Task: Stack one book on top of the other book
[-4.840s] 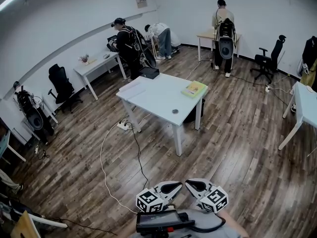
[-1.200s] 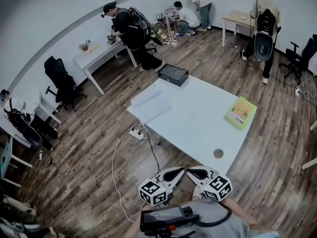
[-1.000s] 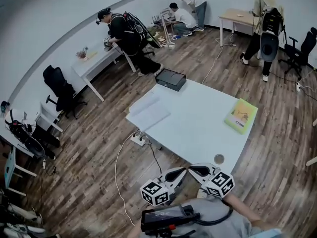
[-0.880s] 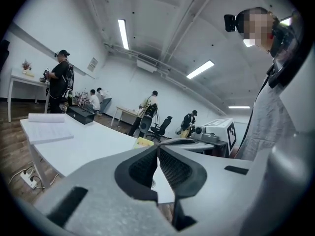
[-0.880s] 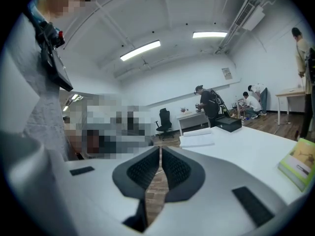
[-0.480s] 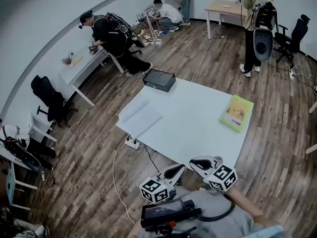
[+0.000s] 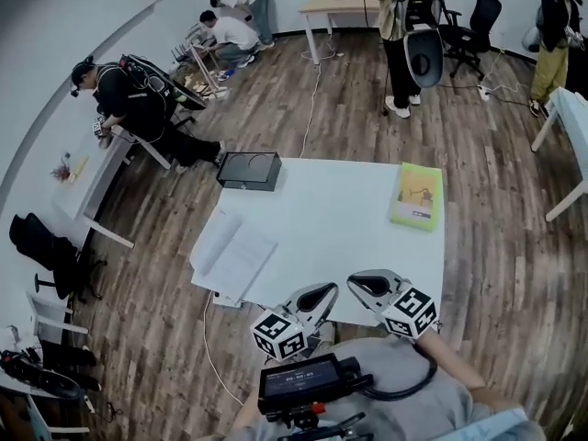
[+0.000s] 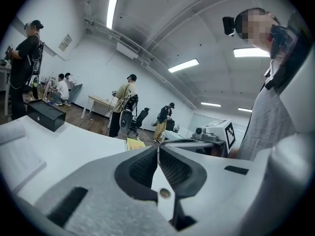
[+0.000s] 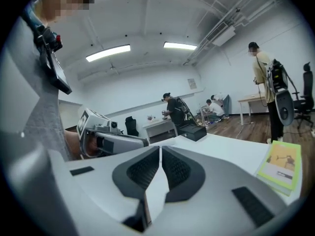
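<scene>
A yellow-green book (image 7: 415, 196) lies flat near the right edge of the white table (image 7: 340, 219); it also shows in the left gripper view (image 8: 134, 143) and the right gripper view (image 9: 283, 166). An open white book (image 7: 231, 253) lies at the table's left corner. My left gripper (image 7: 325, 290) and right gripper (image 7: 355, 282) hang side by side over the table's near edge, tips turned toward each other. Both are shut with nothing between the jaws, well short of either book. In the gripper views the left gripper's pads (image 8: 158, 151) and the right gripper's pads (image 9: 161, 154) meet.
A black box (image 7: 249, 170) sits on the table's far left corner. Several people stand or crouch by desks along the far walls. Office chairs (image 7: 469, 26) stand at the back right, and a second white table (image 7: 571, 131) at the right edge. A cable runs over the wooden floor.
The table has come closer and swung square in front of me. Both grippers, still shut and empty, have come from over the floor to the table's near edge.
</scene>
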Demonstrator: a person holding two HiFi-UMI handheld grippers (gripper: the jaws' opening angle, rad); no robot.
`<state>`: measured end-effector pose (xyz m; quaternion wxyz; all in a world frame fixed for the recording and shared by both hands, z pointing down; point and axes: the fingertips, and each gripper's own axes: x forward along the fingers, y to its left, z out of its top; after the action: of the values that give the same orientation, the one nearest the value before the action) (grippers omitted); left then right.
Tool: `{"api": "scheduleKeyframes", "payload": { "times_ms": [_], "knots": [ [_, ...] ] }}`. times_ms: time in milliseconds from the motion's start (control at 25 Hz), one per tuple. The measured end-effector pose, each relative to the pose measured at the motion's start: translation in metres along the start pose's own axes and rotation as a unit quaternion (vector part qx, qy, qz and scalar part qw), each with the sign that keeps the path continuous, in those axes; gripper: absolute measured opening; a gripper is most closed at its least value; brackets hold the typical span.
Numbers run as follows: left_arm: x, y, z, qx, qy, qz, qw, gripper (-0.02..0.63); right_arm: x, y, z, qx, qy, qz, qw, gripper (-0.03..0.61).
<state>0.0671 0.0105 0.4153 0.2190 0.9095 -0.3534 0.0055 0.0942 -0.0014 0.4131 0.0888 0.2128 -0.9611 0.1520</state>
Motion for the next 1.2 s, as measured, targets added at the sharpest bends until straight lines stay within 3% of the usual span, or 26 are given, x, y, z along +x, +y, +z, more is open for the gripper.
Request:
{"api": "scheduleKeyframes", "payload": {
  "times_ms": [240, 560, 880, 1200],
  "knots": [
    [-0.011, 0.037, 0.031, 0.015, 0.006, -0.054, 0.9984, 0.023, 0.029, -0.002, 0.014, 0.013, -0.016, -0.07, 0.997, 0.031],
    [-0.017, 0.067, 0.019, 0.012, 0.045, -0.116, 0.9921, 0.023, 0.037, 0.0, -0.001, 0.041, -0.022, -0.156, 0.987, 0.031],
    [0.016, 0.04, 0.008, 0.001, 0.072, -0.162, 0.9841, 0.023, -0.01, -0.014, -0.019, 0.065, -0.01, -0.216, 0.974, 0.031],
    [0.055, 0.001, 0.02, 0.017, 0.074, -0.194, 0.978, 0.023, -0.062, -0.045, -0.002, 0.051, -0.026, -0.254, 0.965, 0.031]
  ]
}}
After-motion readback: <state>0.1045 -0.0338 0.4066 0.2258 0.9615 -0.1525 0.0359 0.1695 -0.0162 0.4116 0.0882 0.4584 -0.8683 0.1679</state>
